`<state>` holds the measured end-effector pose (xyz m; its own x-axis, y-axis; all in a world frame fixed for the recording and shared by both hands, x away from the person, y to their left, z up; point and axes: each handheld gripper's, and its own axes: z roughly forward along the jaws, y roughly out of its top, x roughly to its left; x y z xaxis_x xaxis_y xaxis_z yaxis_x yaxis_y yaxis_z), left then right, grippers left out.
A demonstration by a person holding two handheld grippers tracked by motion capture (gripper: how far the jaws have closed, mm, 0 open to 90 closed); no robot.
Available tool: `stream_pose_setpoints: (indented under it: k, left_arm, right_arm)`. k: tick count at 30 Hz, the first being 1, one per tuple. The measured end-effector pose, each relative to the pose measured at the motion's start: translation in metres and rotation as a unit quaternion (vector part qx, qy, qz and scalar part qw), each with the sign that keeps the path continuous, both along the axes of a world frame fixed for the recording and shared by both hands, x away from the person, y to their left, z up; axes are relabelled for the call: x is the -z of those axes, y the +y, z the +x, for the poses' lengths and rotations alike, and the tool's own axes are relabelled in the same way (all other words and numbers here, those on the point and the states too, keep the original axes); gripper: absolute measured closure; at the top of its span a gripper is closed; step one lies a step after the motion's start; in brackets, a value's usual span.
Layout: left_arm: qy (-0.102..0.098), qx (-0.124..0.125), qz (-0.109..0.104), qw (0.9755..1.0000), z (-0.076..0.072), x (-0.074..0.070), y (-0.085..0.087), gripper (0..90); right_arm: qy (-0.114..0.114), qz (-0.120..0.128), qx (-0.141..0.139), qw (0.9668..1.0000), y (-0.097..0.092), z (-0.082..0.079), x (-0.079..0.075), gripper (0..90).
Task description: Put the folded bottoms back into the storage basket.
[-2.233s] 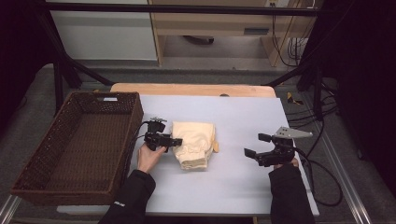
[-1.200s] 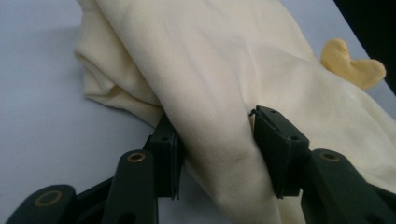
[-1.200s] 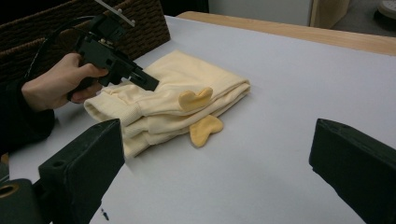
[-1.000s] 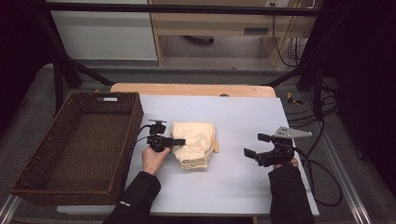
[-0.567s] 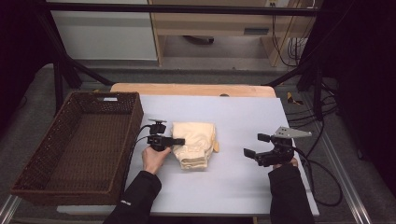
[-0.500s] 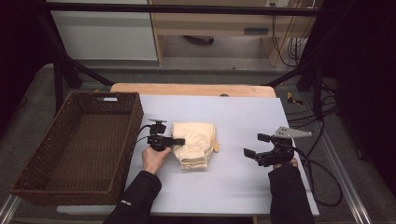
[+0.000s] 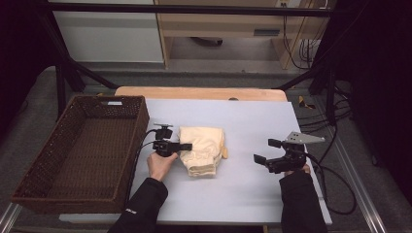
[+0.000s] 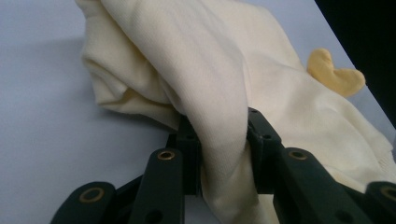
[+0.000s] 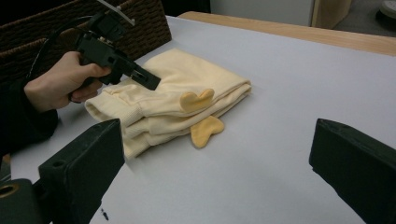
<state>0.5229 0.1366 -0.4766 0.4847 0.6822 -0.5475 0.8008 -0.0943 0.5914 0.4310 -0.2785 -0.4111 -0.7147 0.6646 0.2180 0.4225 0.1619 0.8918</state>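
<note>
Left tongs [image 8: 219, 154] have just closed, pinching cream garment [image 8: 224, 74]; right tongs [image 9: 224, 177] spread.

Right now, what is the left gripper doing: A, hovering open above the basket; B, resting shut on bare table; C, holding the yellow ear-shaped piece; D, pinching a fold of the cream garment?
D: in the left gripper view, the left gripper has its jaws shut on a fold of the cream garment.

A lab or recording studio — not a home. The pale surface [image 7: 252, 121] sits inside a dark metal frame [image 7: 194, 8], black curtains hang at both sides, loose cables [image 7: 301, 46] trail past its far right corner, and bare grey floor [image 7: 43, 92] surrounds it — plain workroom furniture behind.
</note>
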Motion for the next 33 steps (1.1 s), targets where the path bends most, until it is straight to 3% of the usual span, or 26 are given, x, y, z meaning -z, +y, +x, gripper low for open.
stream_pose_setpoints:
  k: [9, 33]
  left_arm:
    - [-0.013, 0.004, -0.004, 0.9999, -0.002, -0.006, -0.001, 70.6]
    - [-0.058, 0.023, -0.017, 0.9979, -0.014, -0.039, -0.012, 71.0]
  right_arm:
    - [0.0, 0.0, 0.0, 1.0, 0.0, 0.0, 0.0, 3.5]
    - [-0.002, 0.0, -0.001, 1.0, 0.0, 0.0, 0.0, 3.5]
